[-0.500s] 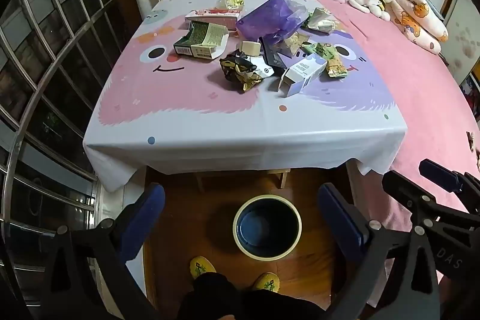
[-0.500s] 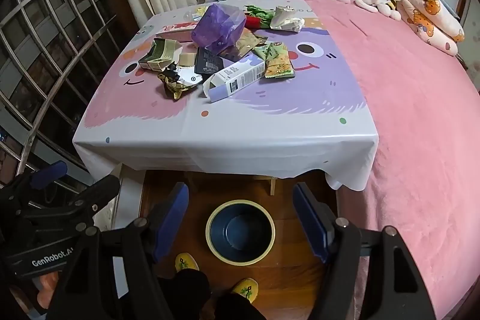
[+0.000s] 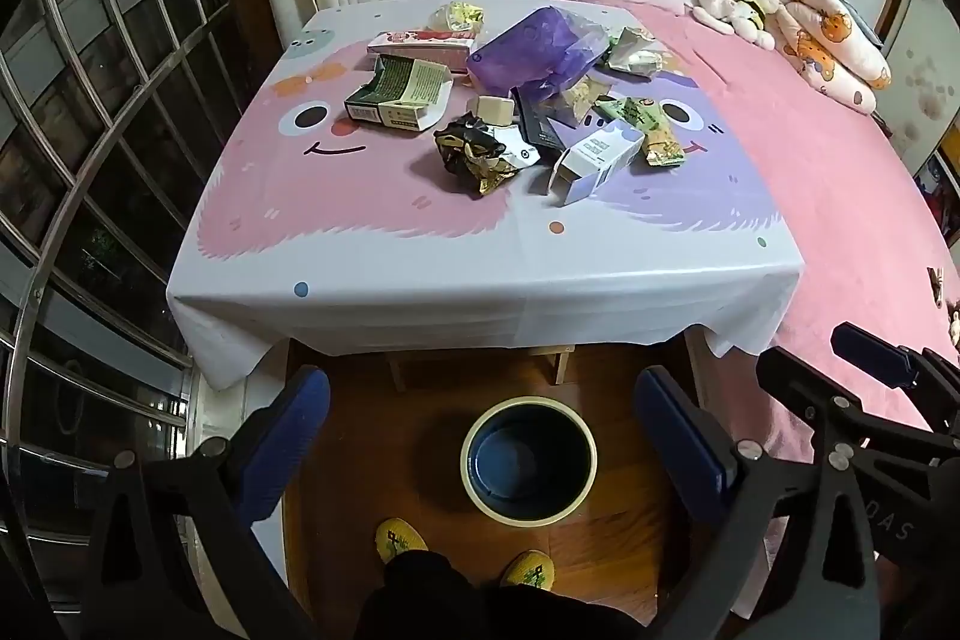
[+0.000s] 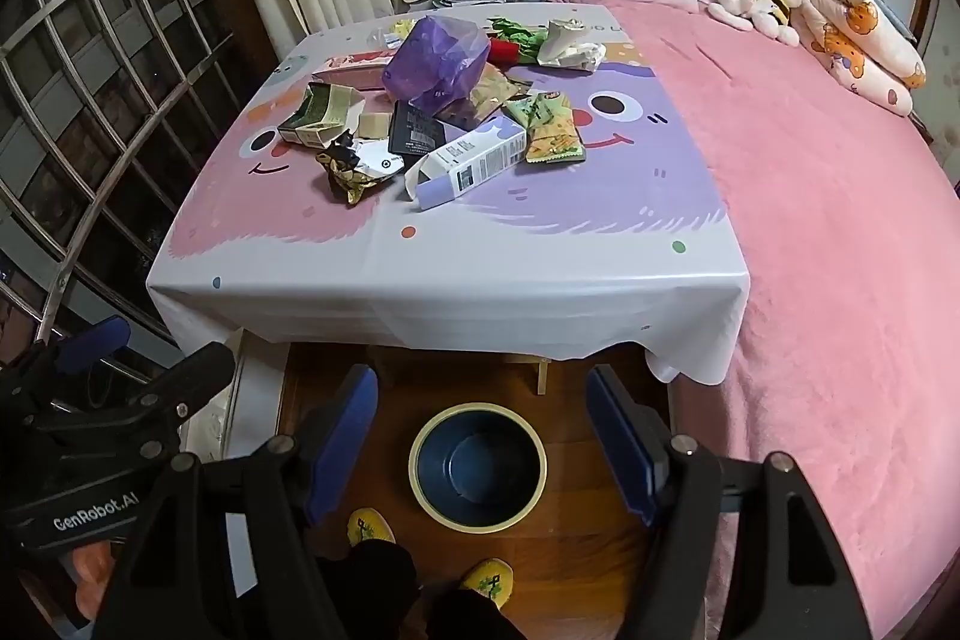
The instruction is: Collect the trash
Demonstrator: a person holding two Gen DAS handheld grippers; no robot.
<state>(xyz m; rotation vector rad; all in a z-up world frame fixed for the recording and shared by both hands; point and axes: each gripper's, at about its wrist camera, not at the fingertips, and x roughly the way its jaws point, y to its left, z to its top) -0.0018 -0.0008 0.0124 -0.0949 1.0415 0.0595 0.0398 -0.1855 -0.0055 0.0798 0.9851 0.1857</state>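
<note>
Here, both grippers, left (image 3: 480, 436) and right (image 4: 480, 436), gape empty above one bin (image 3: 529, 461); perhaps ten scraps (image 3: 480, 154) on one table (image 3: 480, 280).

Bench (image 3: 480, 256) near half bare, free approach up to the crumpled gold wrapper (image 3: 477, 154); trash clusters behind it. Open bin (image 3: 528, 460) on floor below bench edge, unobstructed.

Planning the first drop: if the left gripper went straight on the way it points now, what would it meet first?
Probably the empty bin on the floor, centred between the open left gripper fingers; depth is uncertain.
</note>
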